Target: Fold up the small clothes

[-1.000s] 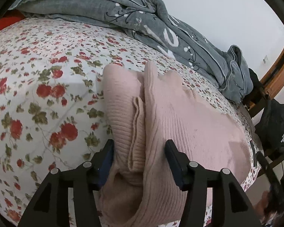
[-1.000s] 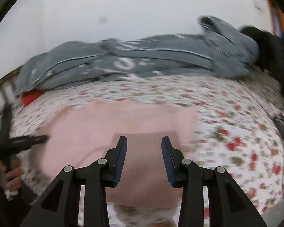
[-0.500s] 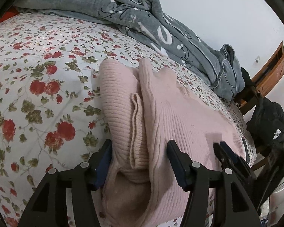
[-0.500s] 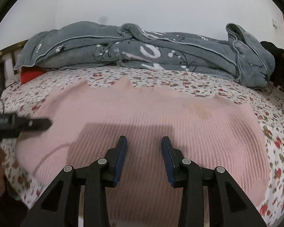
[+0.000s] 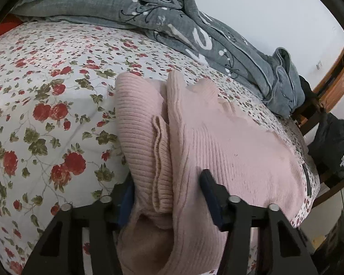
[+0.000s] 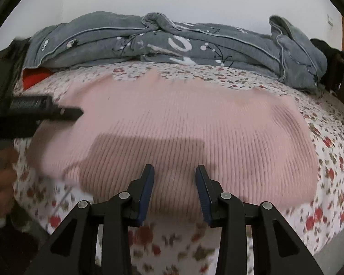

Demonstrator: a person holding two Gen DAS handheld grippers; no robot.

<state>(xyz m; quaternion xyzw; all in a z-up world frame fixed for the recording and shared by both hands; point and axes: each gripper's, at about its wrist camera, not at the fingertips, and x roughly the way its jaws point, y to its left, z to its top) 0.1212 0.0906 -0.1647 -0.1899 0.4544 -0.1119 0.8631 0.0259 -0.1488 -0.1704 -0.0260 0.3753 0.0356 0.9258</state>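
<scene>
A pink ribbed knit sweater (image 5: 229,151) lies spread on the floral bed sheet (image 5: 45,119). Its left end is bunched into folds with a sleeve cuff (image 5: 160,160) on top. My left gripper (image 5: 167,181) has that bunched end between its wide-set fingers; I cannot tell whether they press it. In the right wrist view the sweater (image 6: 183,133) lies flat across the bed. My right gripper (image 6: 174,171) is open and empty above the sweater's near hem. The left gripper (image 6: 45,112) shows there at the sweater's left end.
A rumpled grey quilt (image 6: 172,43) lies along the far side of the bed by the white wall. A red item (image 6: 34,78) sits at the far left. A wooden chair (image 5: 332,87) and a black bag (image 5: 334,146) stand off the bed's right end.
The right gripper has drawn back toward the near edge of the bed, so it has left the left wrist view. The left gripper stays at the bunched end.
</scene>
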